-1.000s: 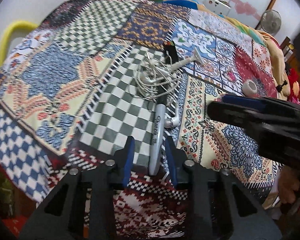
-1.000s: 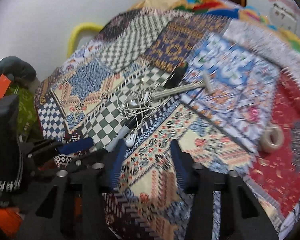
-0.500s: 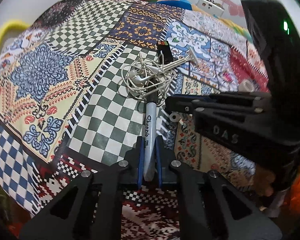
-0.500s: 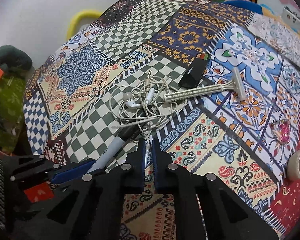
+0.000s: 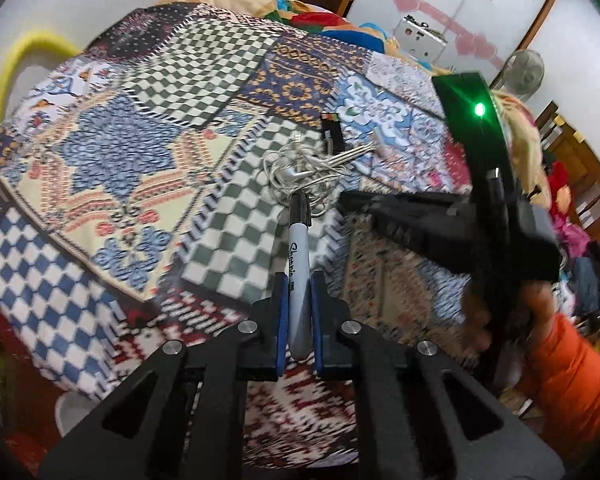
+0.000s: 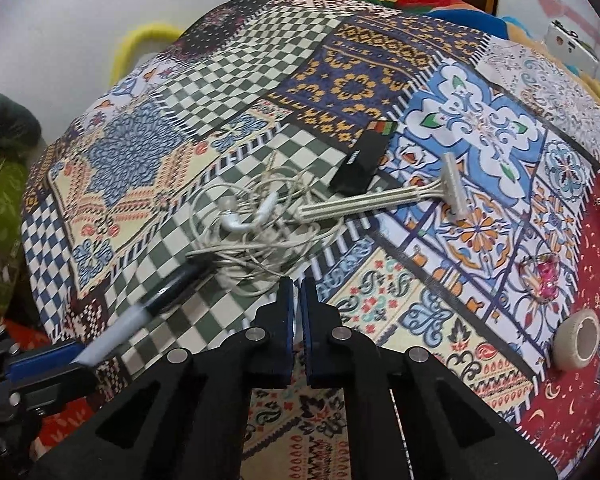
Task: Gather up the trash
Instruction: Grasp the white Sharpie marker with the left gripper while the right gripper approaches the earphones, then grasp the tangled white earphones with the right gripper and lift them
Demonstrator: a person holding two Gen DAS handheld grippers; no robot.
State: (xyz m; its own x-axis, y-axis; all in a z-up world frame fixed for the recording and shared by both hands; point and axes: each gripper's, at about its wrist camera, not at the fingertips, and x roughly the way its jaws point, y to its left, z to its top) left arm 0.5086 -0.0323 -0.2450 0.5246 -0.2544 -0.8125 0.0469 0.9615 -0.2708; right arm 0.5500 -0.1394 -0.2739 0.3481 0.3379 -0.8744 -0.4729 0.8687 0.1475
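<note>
A grey marker with a black cap [image 5: 298, 248] sticks out forward from my left gripper [image 5: 299, 280], which is shut on its barrel; it hangs just above the patchwork quilt [image 5: 120, 152]. The right wrist view has this marker [image 6: 160, 300] at the lower left. A tangle of white earphones [image 6: 252, 232] lies on the green checked patch. My right gripper [image 6: 298, 284] is shut at the tangle's near edge, with a strand of cable running into its tips. A grey disposable razor [image 6: 380, 200] and a small black lighter-like object [image 6: 362, 164] lie just beyond.
A roll of beige tape [image 6: 576, 340] and a small clear ring with a pink stone [image 6: 540, 280] sit on the quilt's right side. A hand in an orange sleeve [image 5: 572, 360] holds the right gripper. Piled bedding and a fan [image 5: 526, 74] stand behind.
My left jaws closed on the marker and lifted it slightly off the quilt. My right gripper came down to the earphone tangle and shut at its near edge.
</note>
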